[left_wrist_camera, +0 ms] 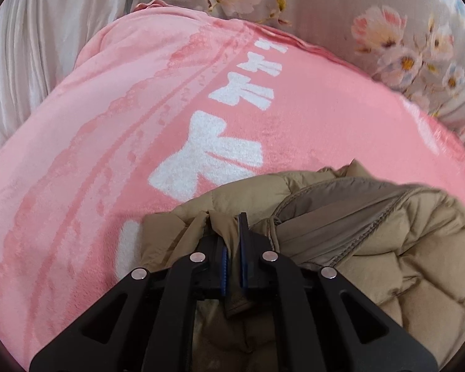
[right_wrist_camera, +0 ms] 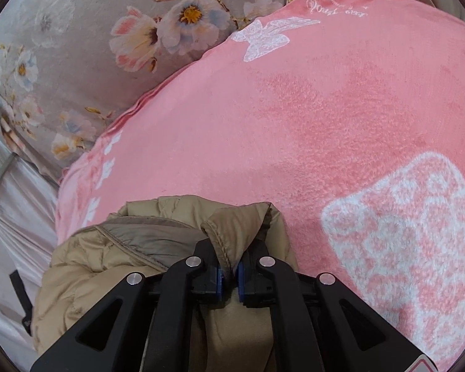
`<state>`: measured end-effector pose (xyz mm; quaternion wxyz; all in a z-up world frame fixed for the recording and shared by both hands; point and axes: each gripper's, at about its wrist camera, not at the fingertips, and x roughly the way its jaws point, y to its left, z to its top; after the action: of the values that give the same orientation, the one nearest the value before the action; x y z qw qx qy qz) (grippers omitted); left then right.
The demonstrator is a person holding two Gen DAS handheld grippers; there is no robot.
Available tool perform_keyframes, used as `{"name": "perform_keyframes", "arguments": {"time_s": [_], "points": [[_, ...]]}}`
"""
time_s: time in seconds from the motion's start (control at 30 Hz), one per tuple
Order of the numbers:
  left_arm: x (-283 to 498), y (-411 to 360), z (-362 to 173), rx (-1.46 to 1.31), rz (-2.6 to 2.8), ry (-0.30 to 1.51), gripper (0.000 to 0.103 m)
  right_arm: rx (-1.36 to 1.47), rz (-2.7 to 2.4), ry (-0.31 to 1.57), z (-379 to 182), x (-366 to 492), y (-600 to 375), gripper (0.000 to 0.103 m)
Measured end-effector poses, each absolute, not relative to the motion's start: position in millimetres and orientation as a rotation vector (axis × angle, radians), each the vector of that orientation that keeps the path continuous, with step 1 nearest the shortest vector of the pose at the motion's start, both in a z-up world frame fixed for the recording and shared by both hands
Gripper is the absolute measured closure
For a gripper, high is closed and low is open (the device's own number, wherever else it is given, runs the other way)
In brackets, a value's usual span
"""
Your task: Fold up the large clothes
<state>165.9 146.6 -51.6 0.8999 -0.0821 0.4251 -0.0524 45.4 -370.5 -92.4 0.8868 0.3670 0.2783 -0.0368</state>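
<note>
Left wrist view: left gripper (left_wrist_camera: 232, 248) pinched tight on a tan puffer jacket (left_wrist_camera: 387, 248) edge. Right gripper (right_wrist_camera: 229, 266) likewise clamped on its hem. Jacket bunched at near edge of pink blanket (right_wrist_camera: 294, 108). Judgement: fold barely started; spreading and folding remain.

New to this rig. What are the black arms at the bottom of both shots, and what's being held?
No robot here: a person holds a two-finger gripper in each hand, with a fisheye camera on each looking along the fingers. The black arms are those grippers.

The left wrist view shows the left gripper shut on a tan quilted puffer jacket. The right wrist view shows the right gripper pinching another edge of that jacket.

Underneath lies a pink fleece blanket with white patterns, beside grey floral bedding.
</note>
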Motion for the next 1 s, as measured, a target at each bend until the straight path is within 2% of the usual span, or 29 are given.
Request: {"name": "perform_keyframes", "arguments": {"time_s": [0.07,0.1,0.13,0.17,0.2,0.23,0.27,0.37,0.43,0.53,0.67,0.8,1.0], "points": [[159,166,-38,-0.275,-0.137,0.853,0.092,0.792,-0.066,0.575,-86,36,-378,0.091],[155,173,-31,-0.304,-0.147,0.844,0.087,0.790,-0.071,0.569,-81,30,-381,0.080],[150,183,-17,-0.332,-0.159,0.826,0.084,0.770,-0.097,0.555,-70,18,-385,0.061],[146,188,-7,-0.339,-0.164,0.813,0.080,0.751,-0.128,0.537,-62,8,-387,0.051],[140,195,10,-0.331,-0.151,0.785,0.067,0.724,-0.167,0.499,-50,-8,-391,0.044],[130,200,31,-0.289,-0.090,0.722,0.046,0.698,-0.195,0.461,-38,-22,-394,0.044],[123,201,44,-0.254,-0.049,0.673,0.041,0.679,-0.221,0.440,-29,-33,-396,0.044],[100,184,95,-0.123,-0.088,0.568,0.041,0.609,-0.261,0.370,2,-60,-386,0.048],[91,157,107,-0.092,-0.178,0.566,0.041,0.549,-0.183,0.357,20,-60,-359,0.068],[92,104,95,-0.028,-0.279,0.634,0.041,0.465,-0.061,0.404,30,-34,-307,0.080],[123,41,38,0.060,-0.283,0.773,0.045,0.378,-0.010,0.492,19,15,-256,0.083],[156,20,-11,0.096,-0.215,0.861,0.046,0.316,-0.061,0.565,3,59,-246,0.084],[174,23,-29,0.057,-0.199,0.857,0.045,0.407,-0.062,0.644,-41,89,-270,0.089]]}}
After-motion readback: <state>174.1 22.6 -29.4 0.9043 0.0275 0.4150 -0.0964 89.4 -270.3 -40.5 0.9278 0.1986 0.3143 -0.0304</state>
